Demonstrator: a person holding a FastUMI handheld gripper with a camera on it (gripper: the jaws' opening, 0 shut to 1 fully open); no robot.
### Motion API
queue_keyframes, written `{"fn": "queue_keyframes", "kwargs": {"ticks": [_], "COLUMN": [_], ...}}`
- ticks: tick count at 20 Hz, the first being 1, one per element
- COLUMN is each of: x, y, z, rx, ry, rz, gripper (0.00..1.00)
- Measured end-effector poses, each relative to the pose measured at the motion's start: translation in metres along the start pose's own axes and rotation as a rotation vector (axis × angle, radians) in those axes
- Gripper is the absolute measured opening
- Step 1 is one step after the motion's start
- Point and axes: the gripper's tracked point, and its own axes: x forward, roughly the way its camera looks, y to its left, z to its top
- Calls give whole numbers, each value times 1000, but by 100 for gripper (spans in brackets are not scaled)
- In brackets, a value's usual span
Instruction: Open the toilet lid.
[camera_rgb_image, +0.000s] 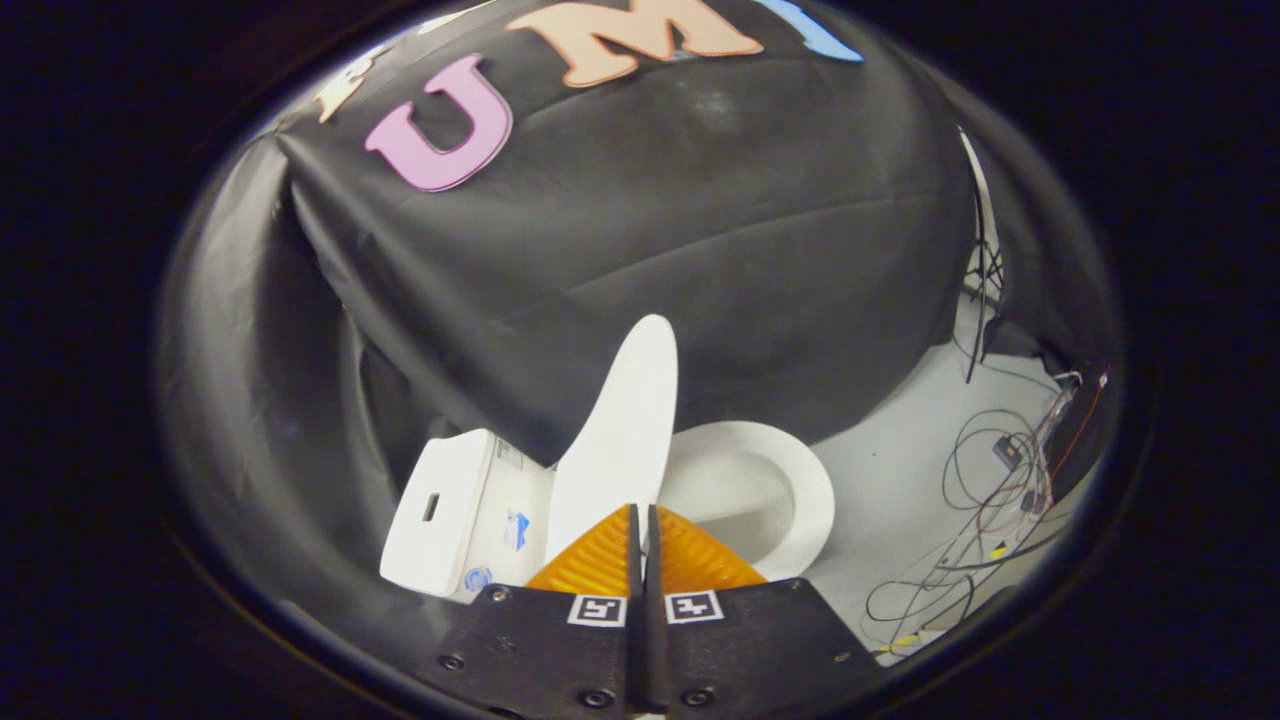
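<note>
Gripper fingers (642, 560) sit at the bottom centre of the frame, pressed together with only a thin dark seam between them, and nothing is caught in that seam. Each finger carries a small square marker at its base, and the ribbed pads (600, 560) taper to a point that lies just in front of the lower edge of the toilet lid (620, 440); whether the tips touch the lid cannot be told.

That white lid stands raised, almost on edge, tilted slightly toward the left and rising from just above the fingertips to the middle of the frame. Right of it, the open toilet seat (810, 500) shows as a white ring around the bowl, partly hidden by the fingers at its lower left. Left of the lid lies the white tank (440, 510), with a small dark slot on its face and a few stickers near the lid's hinge side.

Black cloth (700, 250) drapes behind the toilet across the upper frame. At the lower right, the pale floor (900, 440) carries a tangle of loose cables (990, 500), and a thin stand (985, 270) rises at the right.
</note>
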Motion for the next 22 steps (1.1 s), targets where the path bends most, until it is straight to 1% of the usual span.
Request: {"fn": "queue_keyframes", "kwargs": {"ticks": [3,4,5,6,7,8,9,10,11,13,15,18,22], "x": [-17,-23,-29,-25,-19,-9,-2,4,10,25,31,24,22], "y": [19,36,68,93,111,128,142,157,173,195,198,192,188], "z": [9,11,7,2,-3,-12,-21,-27,-36,-65,-75,-62,-59], "rx": [-42,-45,-6,18,-11,-88,-156,-192,-201,-202,-194,-156,-118], "ry": [-14,-21,17,46,39,31,17,20,39,100,131,136,97], "rz": [-3,76,205,249,235,236,254,283,317,367,396,408,391], "gripper": [0,0,0,0,0,0,0,0,0,0,0,0,0]}}
